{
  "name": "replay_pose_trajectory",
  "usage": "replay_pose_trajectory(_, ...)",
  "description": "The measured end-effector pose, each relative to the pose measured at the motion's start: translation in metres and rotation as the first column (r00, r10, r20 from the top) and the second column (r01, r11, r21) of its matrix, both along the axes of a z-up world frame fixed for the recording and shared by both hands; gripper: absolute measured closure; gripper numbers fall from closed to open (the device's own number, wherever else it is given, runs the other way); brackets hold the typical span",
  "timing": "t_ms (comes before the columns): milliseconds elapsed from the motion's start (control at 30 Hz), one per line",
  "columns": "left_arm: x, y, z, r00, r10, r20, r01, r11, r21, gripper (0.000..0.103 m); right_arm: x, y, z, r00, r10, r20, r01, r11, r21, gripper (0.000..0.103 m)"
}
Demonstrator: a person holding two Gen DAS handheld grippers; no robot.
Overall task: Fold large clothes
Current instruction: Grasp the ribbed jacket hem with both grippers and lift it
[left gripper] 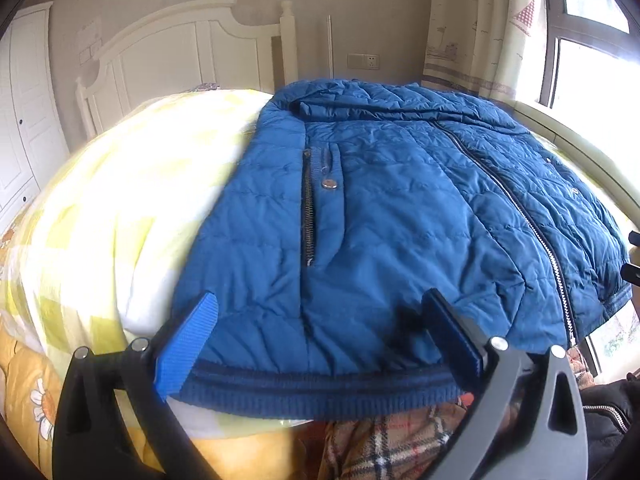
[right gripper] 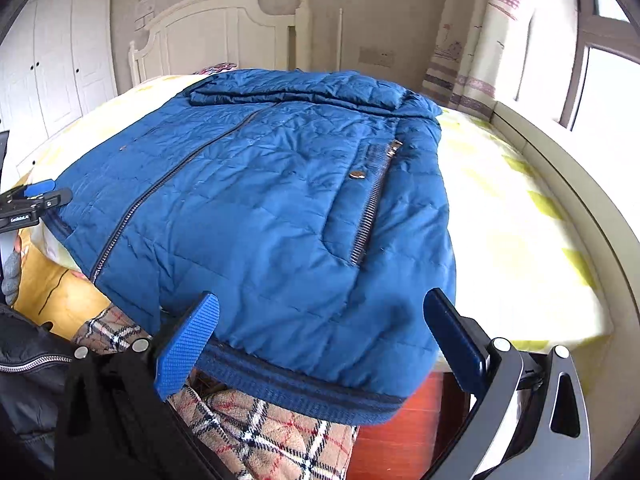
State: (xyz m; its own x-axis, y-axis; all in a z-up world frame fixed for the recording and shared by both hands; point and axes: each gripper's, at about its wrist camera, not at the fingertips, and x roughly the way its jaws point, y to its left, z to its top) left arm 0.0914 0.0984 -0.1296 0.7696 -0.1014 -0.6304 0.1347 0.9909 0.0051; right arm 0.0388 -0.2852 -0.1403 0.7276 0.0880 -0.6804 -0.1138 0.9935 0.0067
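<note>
While poised at the ribbed hem (left gripper: 320, 394) of the blue quilted jacket (left gripper: 380, 208), left tongs (left gripper: 320, 338) gape wide, pads spread either side of the hem's left stretch and clamped on nothing. Likewise right tongs (right gripper: 322, 338): jaws apart, straddling the hem's right corner, gripping nothing yet. Probably lined up this way so each can pinch a bottom corner and carry the lower edge up toward the collar for a fold.

Beyond the hem, jacket lies front-up and zipped, main zipper (right gripper: 168, 184) running up toward the collar (right gripper: 296, 92) at the far end, sleeves apparently tucked out of sight. Spread flat across the bed (right gripper: 512, 216) on a yellow-checked cover, hem hanging just past the near edge, over a plaid garment (right gripper: 256, 428). Past the collar, a white headboard (left gripper: 180, 52); to the jacket's right, curtain (left gripper: 476, 28) and window.

On the left tool, seen from the right wrist view, small white lettering, too small to read with confidence.
</note>
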Motion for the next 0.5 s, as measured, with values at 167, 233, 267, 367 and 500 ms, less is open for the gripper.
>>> replay_pose_trajectory(167,-0.003,0.043,0.010,0.998,0.062,0.026,-0.058,0.988,-0.145,0.002,-0.015,-0.071,-0.026,0.995,-0.096,-0.026,0.099,0.952,0.290,0.005)
replay_pose_trajectory(233,0.004,0.062,0.008,0.996,0.090,-0.006,-0.089,0.973,-0.214,0.002,-0.016,-0.089,-0.040,0.993,-0.112,-0.034,0.117,0.909,0.401,0.005)
replay_pose_trajectory(267,0.008,0.073,0.005,0.994,0.109,-0.028,-0.113,0.961,-0.252,0.002,-0.014,-0.096,-0.048,0.993,-0.108,-0.040,0.114,0.885,0.451,0.005)
replay_pose_trajectory(367,0.018,0.099,-0.007,0.991,0.097,-0.089,-0.126,0.905,-0.407,0.003,-0.006,-0.107,-0.069,0.997,-0.078,-0.026,0.079,0.820,0.567,0.005)
replay_pose_trajectory(500,0.022,0.097,-0.005,0.995,0.051,-0.089,-0.085,0.896,-0.436,0.003,0.008,-0.104,-0.084,1.000,0.015,0.014,-0.020,0.714,0.700,0.005)
